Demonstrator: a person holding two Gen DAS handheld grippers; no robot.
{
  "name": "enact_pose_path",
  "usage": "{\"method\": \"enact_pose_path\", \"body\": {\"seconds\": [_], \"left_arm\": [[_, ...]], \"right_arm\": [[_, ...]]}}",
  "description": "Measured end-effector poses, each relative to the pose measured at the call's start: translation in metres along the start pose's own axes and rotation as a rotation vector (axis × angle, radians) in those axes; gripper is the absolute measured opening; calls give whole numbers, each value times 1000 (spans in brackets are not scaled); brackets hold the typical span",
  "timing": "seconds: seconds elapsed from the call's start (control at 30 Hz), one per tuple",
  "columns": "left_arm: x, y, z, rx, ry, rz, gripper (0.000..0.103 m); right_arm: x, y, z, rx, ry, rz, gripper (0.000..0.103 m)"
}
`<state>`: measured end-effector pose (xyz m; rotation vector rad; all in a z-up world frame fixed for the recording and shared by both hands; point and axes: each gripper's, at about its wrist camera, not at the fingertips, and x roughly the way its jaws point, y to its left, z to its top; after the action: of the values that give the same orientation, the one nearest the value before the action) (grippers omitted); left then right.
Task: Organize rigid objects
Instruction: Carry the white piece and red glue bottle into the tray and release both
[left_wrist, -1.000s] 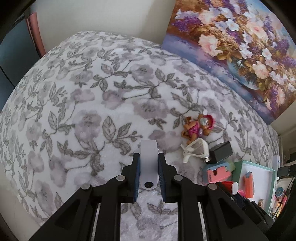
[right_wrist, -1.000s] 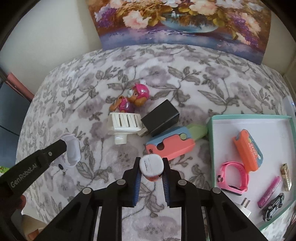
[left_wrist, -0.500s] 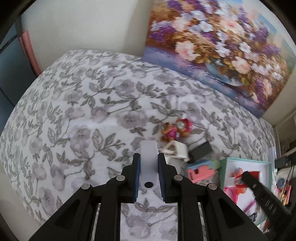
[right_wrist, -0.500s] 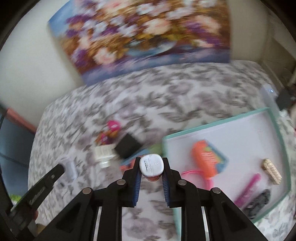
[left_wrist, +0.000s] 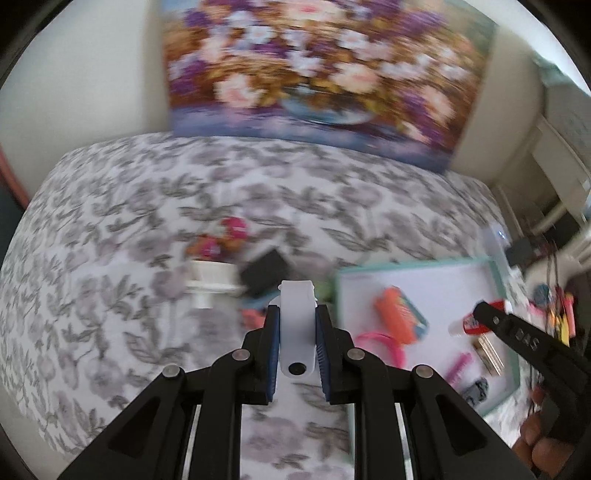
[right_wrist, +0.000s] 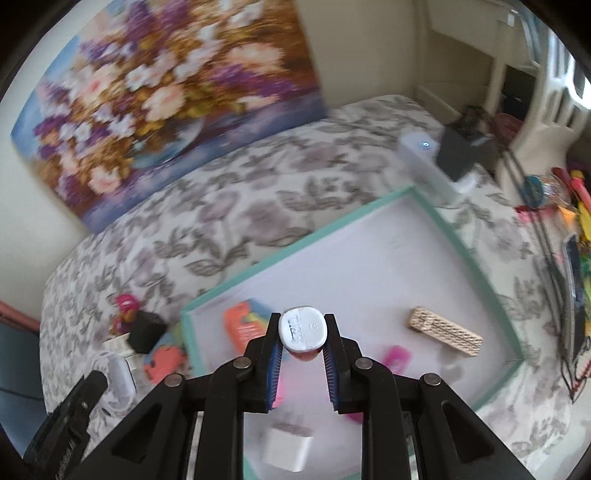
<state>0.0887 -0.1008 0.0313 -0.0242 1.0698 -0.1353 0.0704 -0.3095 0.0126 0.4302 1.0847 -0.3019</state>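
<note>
The left gripper (left_wrist: 296, 334) has its jaws clamped on a white flat clip-like piece (left_wrist: 296, 325), which sticks out past the blue pads toward 12 o'clock. In the left wrist view it hangs above the floral bedspread (left_wrist: 110, 258), just short of the near-left corner of the teal-rimmed tray (left_wrist: 413, 263), which lies at 3 o'clock of it. At 10 to 11 o'clock, on the bedspread, sit a black block (left_wrist: 264, 272), a white ribbed plastic piece (left_wrist: 210, 282) and a pink toy figure (left_wrist: 221, 240), close together and blurred. The bedspread from 7 to 10 o'clock is bare.

The right gripper (right_wrist: 303, 332) has its jaws closed on a small red container with a white oval cap (right_wrist: 303, 329), held over the tray's white floor (right_wrist: 369, 266). In the right wrist view an orange case (right_wrist: 242, 326) lies just at 9 o'clock of it inside the tray's left rim, a tan ribbed bar (right_wrist: 445, 330) lies at 3 o'clock near the right rim, a pink item (right_wrist: 397, 356) sits between them, and a white plug adapter (right_wrist: 288, 445) lies at 6 o'clock by the near edge. The tray's far half, toward 12 to 2 o'clock, is open floor up to its teal rim.

Beyond the far corner stands a white device with a blue light (right_wrist: 424, 158). A flower painting (right_wrist: 166, 92) leans on the wall at the bed's far edge.
</note>
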Motion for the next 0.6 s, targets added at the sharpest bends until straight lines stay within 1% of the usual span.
{"method": "enact_pose_path", "body": {"seconds": [0.13, 0.2, 0.33, 0.47, 0.6], "left_arm": [[5, -38, -9, 84, 21, -32, 19], [9, -55, -15, 123, 35, -42, 19], [15, -77, -24, 180, 58, -48, 19], [20, -90, -31, 215, 78, -46, 19], [24, -91, -33, 221, 88, -38, 19]], "right_arm": [[-3, -31, 3, 56, -1, -25, 22], [-5, -41, 3, 72, -3, -41, 22], [-7, -54, 2, 90, -3, -53, 22], [-2, -56, 0, 89, 15, -46, 22], [6, -53, -3, 76, 39, -46, 22]]}}
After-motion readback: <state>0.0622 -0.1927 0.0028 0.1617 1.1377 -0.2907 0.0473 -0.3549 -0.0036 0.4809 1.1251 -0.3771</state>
